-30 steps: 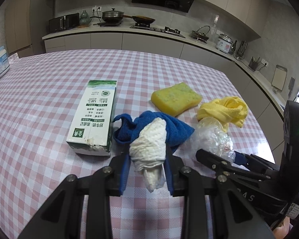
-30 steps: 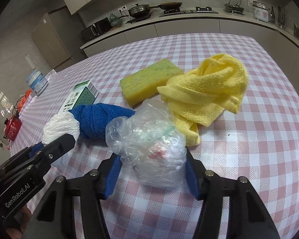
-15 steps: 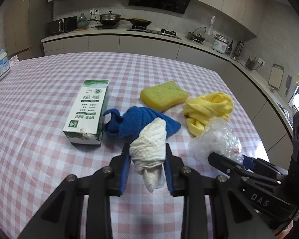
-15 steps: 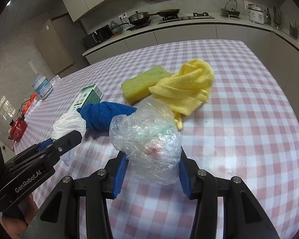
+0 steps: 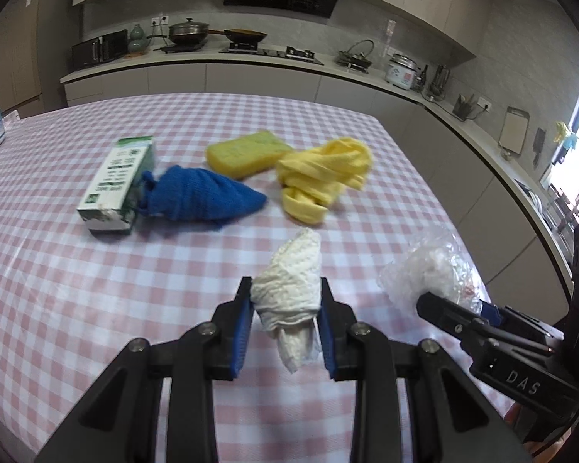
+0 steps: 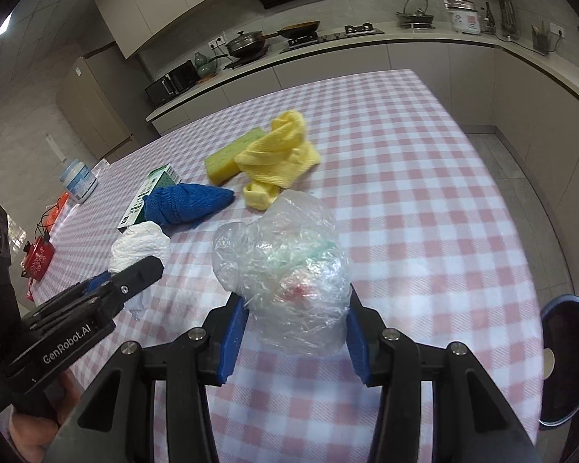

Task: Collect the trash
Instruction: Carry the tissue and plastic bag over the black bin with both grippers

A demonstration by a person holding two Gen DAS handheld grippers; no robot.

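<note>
Two pieces of trash were in hand, none binned as far as the views showed. The left claw (image 5: 285, 308) was clamped on a crumpled white tissue (image 5: 289, 289), held above the checked desk (image 5: 58, 270). The right claw (image 6: 291, 320) was clamped on a clear plastic wad (image 6: 285, 266), also off the desk, just right of the tissue. Left lying on the desk were a green-and-white carton (image 5: 117, 187) on its side, a blue cloth (image 5: 200, 196) touching it, a yellow sponge (image 5: 245, 152) and a yellow cloth (image 5: 322, 177) beside that; of these the carton looked most like trash, so it probably remained to be gathered, while the cloths and sponge seemed cleaning things. A dark round shape (image 6: 567, 355) at the floor past the desk's right edge may have been a bin, though the view was too cut off to tell, and nothing could be seen inside it. A white tub (image 6: 77, 181) stood at the far left of the desk, lid on, contents hidden.
</note>
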